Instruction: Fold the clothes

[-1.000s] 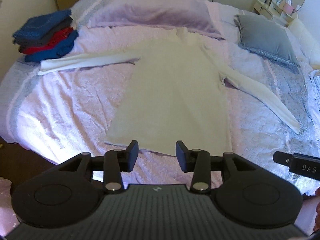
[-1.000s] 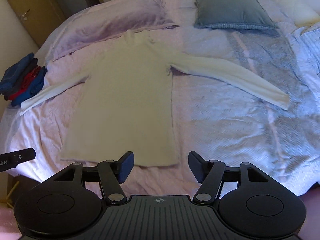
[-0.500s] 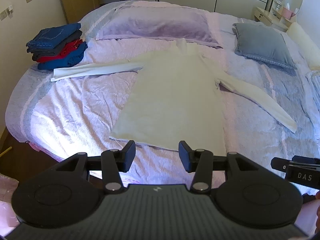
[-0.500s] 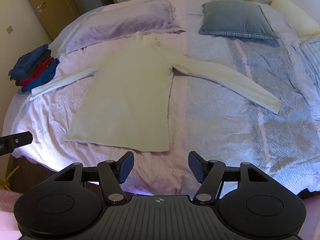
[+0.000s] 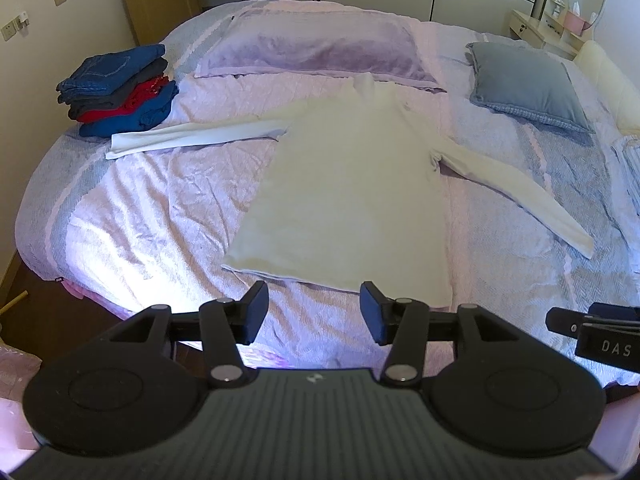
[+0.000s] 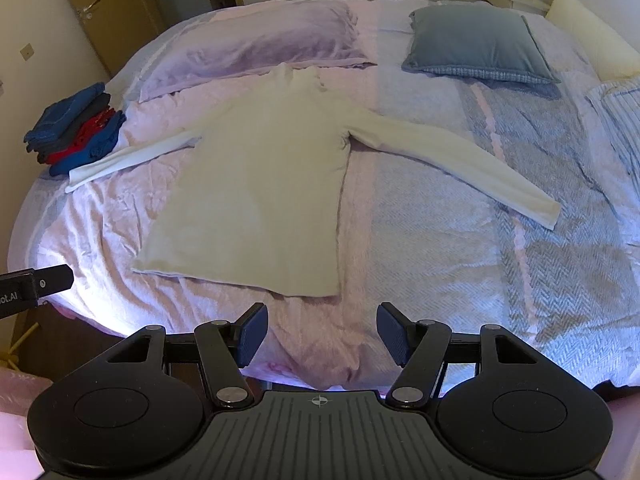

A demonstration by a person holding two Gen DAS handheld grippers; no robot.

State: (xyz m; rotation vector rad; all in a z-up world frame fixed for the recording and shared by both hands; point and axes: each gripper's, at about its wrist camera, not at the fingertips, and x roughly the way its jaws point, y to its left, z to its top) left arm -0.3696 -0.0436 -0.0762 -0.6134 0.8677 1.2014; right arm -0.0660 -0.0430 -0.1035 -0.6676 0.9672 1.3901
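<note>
Spread flat on the lilac quilted bed [image 5: 132, 216]: a cream long-sleeved turtleneck top [image 5: 352, 200], sleeves out, probably ready for folding. Just above its hem, left tongs [image 5: 313, 312] opening, empty; right tongs [image 6: 320, 330] wide apart, empty. Beyond one cuff, a stack of folded blue and red clothes [image 5: 120, 92].

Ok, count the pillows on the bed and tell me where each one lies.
2. The lilac pillow lies at the head of the bed, just beyond the white top's collar; the grey pillow lies to its right. A cream cushion at the far right edge might be a third.
</note>
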